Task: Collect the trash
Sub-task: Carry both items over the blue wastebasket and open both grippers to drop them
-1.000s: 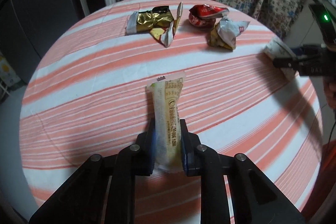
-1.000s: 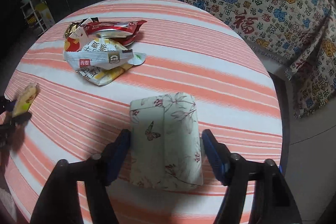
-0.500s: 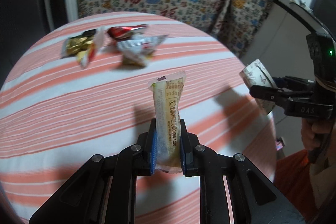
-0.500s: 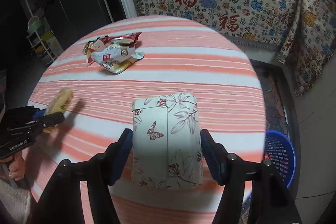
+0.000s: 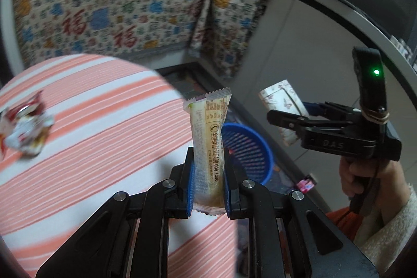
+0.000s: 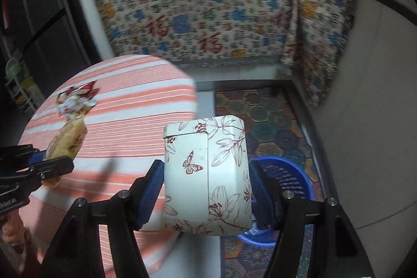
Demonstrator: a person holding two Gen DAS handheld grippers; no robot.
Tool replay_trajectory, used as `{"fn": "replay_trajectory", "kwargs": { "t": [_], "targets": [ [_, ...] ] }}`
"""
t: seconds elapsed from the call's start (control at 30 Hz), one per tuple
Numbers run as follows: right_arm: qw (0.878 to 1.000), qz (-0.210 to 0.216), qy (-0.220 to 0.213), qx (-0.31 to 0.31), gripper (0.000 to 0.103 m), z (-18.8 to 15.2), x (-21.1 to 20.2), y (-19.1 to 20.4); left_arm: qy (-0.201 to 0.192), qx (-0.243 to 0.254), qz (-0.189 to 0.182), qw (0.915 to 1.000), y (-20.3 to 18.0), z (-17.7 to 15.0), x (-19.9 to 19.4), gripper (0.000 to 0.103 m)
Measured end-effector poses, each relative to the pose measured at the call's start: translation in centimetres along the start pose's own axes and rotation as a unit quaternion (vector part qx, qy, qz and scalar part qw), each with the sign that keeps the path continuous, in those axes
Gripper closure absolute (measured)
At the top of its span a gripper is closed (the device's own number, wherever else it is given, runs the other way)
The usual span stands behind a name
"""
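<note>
My left gripper (image 5: 207, 185) is shut on a long beige snack wrapper (image 5: 208, 147), held upright above the table's right edge. Past it on the floor stands a blue plastic basket (image 5: 250, 147). My right gripper (image 6: 207, 189) is shut on a white tissue pack with a flower and butterfly print (image 6: 206, 173), out beyond the table edge and above the blue basket (image 6: 286, 173). The left wrist view shows the right gripper (image 5: 289, 119) and tissue pack (image 5: 284, 106) at the right, with a person's hand (image 5: 365, 173) on the handle. The right wrist view shows the left gripper (image 6: 52, 160) and wrapper (image 6: 67, 140) at the left.
A round table with an orange-and-white striped cloth (image 5: 91, 134) carries a heap of crumpled wrappers (image 5: 23, 132) at its far left. A patterned cloth (image 6: 208, 17) drapes the furniture behind. A colourful hexagon mat (image 6: 268, 116) covers the floor under the basket, beside a grey counter wall (image 6: 370, 95).
Both grippers have swung right and risen, from over the table to its right edge, each keeping its item. The blue basket has come into view; the wrapper heap has slid to the left.
</note>
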State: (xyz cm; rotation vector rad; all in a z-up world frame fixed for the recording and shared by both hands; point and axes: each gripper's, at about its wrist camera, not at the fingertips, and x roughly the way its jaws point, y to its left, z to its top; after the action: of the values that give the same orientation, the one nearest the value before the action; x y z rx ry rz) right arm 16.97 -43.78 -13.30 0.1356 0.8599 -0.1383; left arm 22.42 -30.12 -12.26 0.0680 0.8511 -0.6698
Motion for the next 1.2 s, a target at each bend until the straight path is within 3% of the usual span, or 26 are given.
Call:
{"fn": "replay_trajectory", "kwargs": {
  "t": [0.2, 0.33, 0.47, 0.77, 1.1, 1.13, 1.2],
  "targets": [
    [0.998, -0.043, 0.003, 0.055, 0.036, 0.3, 0.7, -7.8, 0.013, 0.015, -0.032, 0.9993, -5.5, 1.6, 6.8, 0.086],
    [0.994, -0.049, -0.005, 0.098, 0.036, -1.1, 2.2, -12.2, 0.026, 0.018, -0.028, 0.9991, -7.7, 1.2, 11.4, 0.086],
    [0.989, -0.032, 0.023, 0.140, 0.036, -2.8, 5.1, -15.3, 0.039, 0.004, -0.023, 0.9990, -8.0, 0.8, 15.3, 0.086],
    [0.979, -0.024, 0.064, 0.191, 0.036, -3.8, 9.5, -19.1, 0.065, -0.007, -0.011, 0.9978, -8.2, -0.5, 21.7, 0.086],
    [0.970, -0.019, 0.083, 0.226, 0.032, -4.7, 12.4, -20.6, 0.098, -0.023, -0.002, 0.9949, -7.6, -2.4, 26.3, 0.081],
    [0.970, -0.017, 0.085, 0.228, 0.032, -4.7, 12.7, -20.6, 0.100, -0.024, 0.001, 0.9947, -7.5, -2.5, 26.6, 0.080],
    [0.968, -0.010, 0.091, 0.236, 0.026, -5.0, 13.3, -21.0, 0.103, -0.028, 0.001, 0.9943, -7.4, -2.7, 26.9, 0.062]
  ]
}}
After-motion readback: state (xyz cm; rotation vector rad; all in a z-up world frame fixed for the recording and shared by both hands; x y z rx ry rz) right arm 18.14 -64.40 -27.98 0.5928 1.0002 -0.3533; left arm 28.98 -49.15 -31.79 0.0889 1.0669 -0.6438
